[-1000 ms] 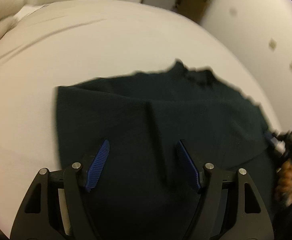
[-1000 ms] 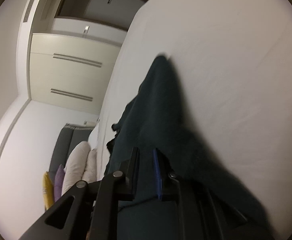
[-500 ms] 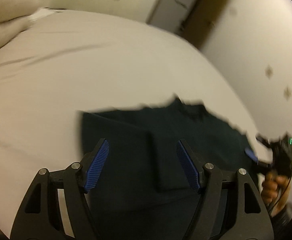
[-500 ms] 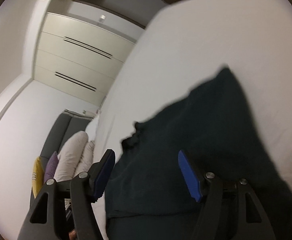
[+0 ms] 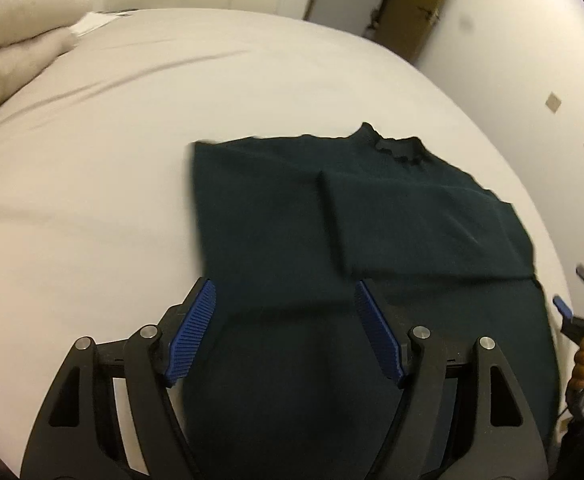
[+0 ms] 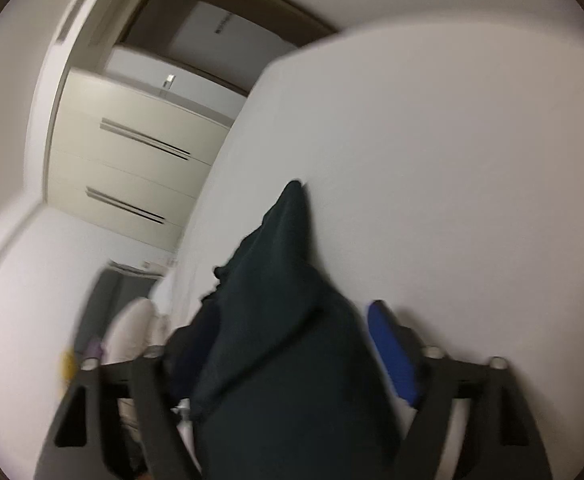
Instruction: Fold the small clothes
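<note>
Both tongs (image 5: 283,320) (image 6: 292,344) gape, right just opened, over one dark garment (image 5: 372,220) on one bed (image 5: 131,120).

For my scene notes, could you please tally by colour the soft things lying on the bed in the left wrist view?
Dark green: 1, the sweater, spread on the white sheet.
Cream: 2, the pillows, stacked at the far left edge.
Total: 3.
</note>
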A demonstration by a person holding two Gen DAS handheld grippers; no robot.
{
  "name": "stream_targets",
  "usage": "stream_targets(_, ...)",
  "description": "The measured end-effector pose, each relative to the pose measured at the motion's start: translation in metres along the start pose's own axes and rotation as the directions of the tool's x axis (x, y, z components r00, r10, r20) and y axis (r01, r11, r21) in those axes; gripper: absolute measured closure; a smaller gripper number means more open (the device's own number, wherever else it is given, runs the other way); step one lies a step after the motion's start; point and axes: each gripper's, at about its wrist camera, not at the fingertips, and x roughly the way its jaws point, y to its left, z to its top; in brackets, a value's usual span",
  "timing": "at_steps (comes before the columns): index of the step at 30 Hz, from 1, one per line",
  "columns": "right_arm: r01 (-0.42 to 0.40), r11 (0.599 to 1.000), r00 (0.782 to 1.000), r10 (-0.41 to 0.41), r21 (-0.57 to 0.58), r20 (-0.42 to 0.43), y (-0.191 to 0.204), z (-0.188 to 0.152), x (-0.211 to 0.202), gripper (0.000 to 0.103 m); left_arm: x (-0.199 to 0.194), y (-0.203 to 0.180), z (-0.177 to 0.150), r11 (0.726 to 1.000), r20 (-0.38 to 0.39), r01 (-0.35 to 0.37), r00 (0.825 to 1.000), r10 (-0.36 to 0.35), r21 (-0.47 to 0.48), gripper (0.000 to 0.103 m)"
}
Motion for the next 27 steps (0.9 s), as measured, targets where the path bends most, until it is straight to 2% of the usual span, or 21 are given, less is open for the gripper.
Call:
stream_targets(1, 0.021, 0.999, 1.0, -0.021, -0.028, -0.009, 0.0, -0.006, -0.013, 0.021, -0.016, 0.006, -0.01, 1.0, 0.002, 0.012, 1.0, -0.012, -0.018, 0.031)
stream_targets(3, 0.052, 0.995, 0.997, -0.056, -0.085, -0.053, -0.003, -0.025, -0.04, 0.021, -0.045, 0.013, -0.033, 0.999, 0.004, 0.034, 0.999, -0.034, -0.031, 0.025)
stream_targets(5, 0.081, 0.985, 0.988, -0.099, -0.15, -0.115, -0.007, -0.048, -0.06, 0.021, -0.08, 0.021, -0.059, 0.999, 0.008, 0.041, 0.999, -0.041, -0.032, 0.024)
stream_targets(8, 0.079, 0.975, 0.98, -0.114, -0.209, -0.162, -0.018, -0.074, -0.085, 0.021, -0.113, 0.03, -0.103, 0.994, -0.025, 0.088, 0.996, -0.09, -0.063, 0.022)
stream_targets(12, 0.066, 0.978, 0.973, -0.107, -0.196, -0.204, -0.04, -0.096, -0.101, 0.024, -0.131, 0.037, -0.157, 0.992, -0.099, 0.089, 0.99, -0.097, -0.087, 0.022)
stream_targets(14, 0.061, 0.976, 0.97, -0.106, -0.208, -0.217, -0.045, -0.103, -0.105, 0.026, -0.132, 0.04, -0.173, 0.988, -0.128, 0.111, 0.984, -0.125, -0.11, 0.022)
stream_targets(16, 0.051, 0.972, 0.966, -0.106, -0.228, -0.235, -0.043, -0.109, -0.104, 0.027, -0.135, 0.04, -0.189, 0.988, -0.143, 0.104, 0.982, -0.12, -0.114, 0.022)
stream_targets(21, 0.025, 0.957, 0.943, -0.118, -0.288, -0.31, -0.03, -0.127, -0.096, 0.037, -0.14, 0.04, -0.2, 0.985, -0.14, 0.119, 0.981, -0.136, -0.128, 0.022)
stream_targets(24, 0.011, 0.961, 0.943, -0.101, -0.277, -0.316, -0.033, -0.132, -0.095, 0.038, -0.137, 0.049, -0.199, 0.974, -0.146, 0.151, 0.973, -0.176, -0.167, 0.022)
stream_targets(27, -0.01, 0.974, 0.943, -0.066, -0.226, -0.325, -0.041, -0.131, -0.096, 0.047, -0.137, 0.053, -0.201, 0.969, -0.146, 0.165, 0.97, -0.193, -0.184, 0.022)
